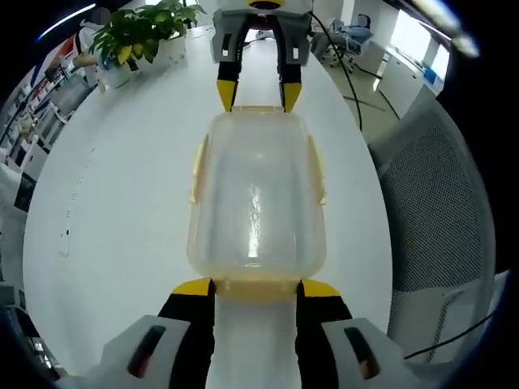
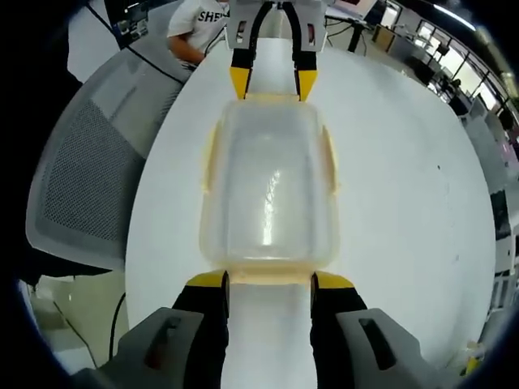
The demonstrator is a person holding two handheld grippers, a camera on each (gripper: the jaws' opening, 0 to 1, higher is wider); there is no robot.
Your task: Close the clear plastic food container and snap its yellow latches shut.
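In the left gripper view, the clear plastic food container [image 1: 258,203] is seen lying on the white tabletop [image 1: 122,211], lid on, with the left tool [image 1: 256,287] spread wide at its near end, both yellow tips set against the near yellow latch [image 1: 256,287] without anything being clamped. The right tool [image 1: 259,95] is seen at the far end, likewise open. A potted plant [image 1: 142,32] stands well apart. In the right gripper view, the same container [image 2: 270,190] is framed by the right tool [image 2: 270,280], open at the near latch [image 2: 270,278]; a mesh chair [image 2: 93,170] stands beside the tabletop. Whether the side latches are snapped cannot be told. Uneven pressing from the two ends could slide the light container, or leave a latch only half seated.
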